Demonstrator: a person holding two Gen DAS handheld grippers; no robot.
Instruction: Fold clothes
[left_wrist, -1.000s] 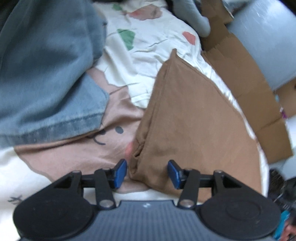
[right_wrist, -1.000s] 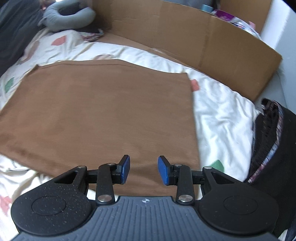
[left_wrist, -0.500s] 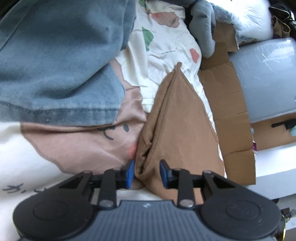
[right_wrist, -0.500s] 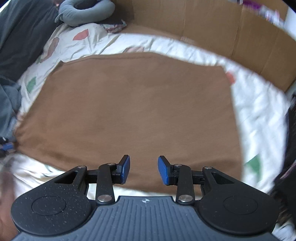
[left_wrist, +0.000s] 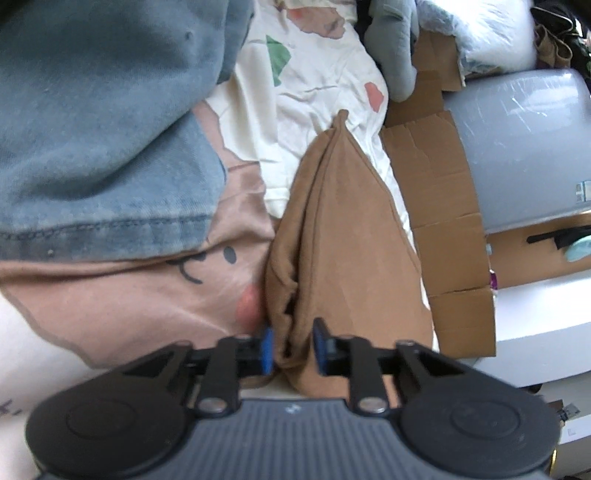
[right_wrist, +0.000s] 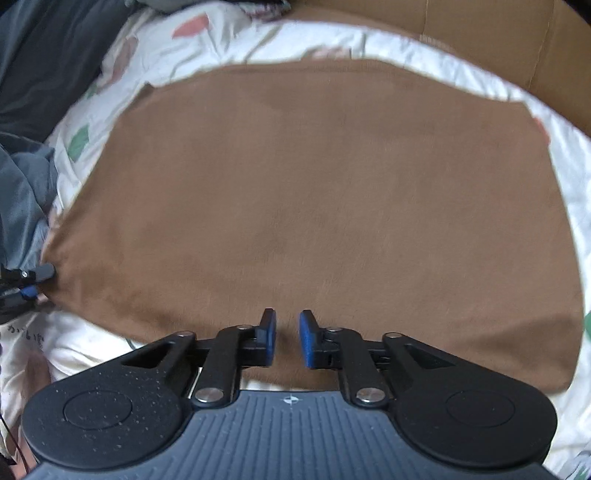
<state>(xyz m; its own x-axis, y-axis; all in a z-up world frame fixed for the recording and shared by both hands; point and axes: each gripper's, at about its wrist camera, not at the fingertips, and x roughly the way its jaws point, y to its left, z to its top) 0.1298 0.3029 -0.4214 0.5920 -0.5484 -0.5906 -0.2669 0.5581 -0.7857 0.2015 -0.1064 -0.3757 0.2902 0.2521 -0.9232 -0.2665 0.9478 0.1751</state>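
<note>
Closing on the bunched near corner of the flat brown cotton garment (left_wrist: 354, 236), my left gripper (left_wrist: 291, 349) has cloth between its pads. From the right wrist, my right gripper (right_wrist: 287, 338) closes over the near hem, pads apart. I judge this fold only starting; blue denim (left_wrist: 92, 129) waits alongside.

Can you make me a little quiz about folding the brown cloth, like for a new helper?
1. True or false: the left gripper has bunched brown cloth between its fingers.
2. What lies beside the brown cloth in the left wrist view: A) blue denim B) a red towel C) a shoe?
3. What does the brown cloth rest on?

Key:
1. True; its jaws are closing on it.
2. A.
3. A white patterned bedsheet.
</note>
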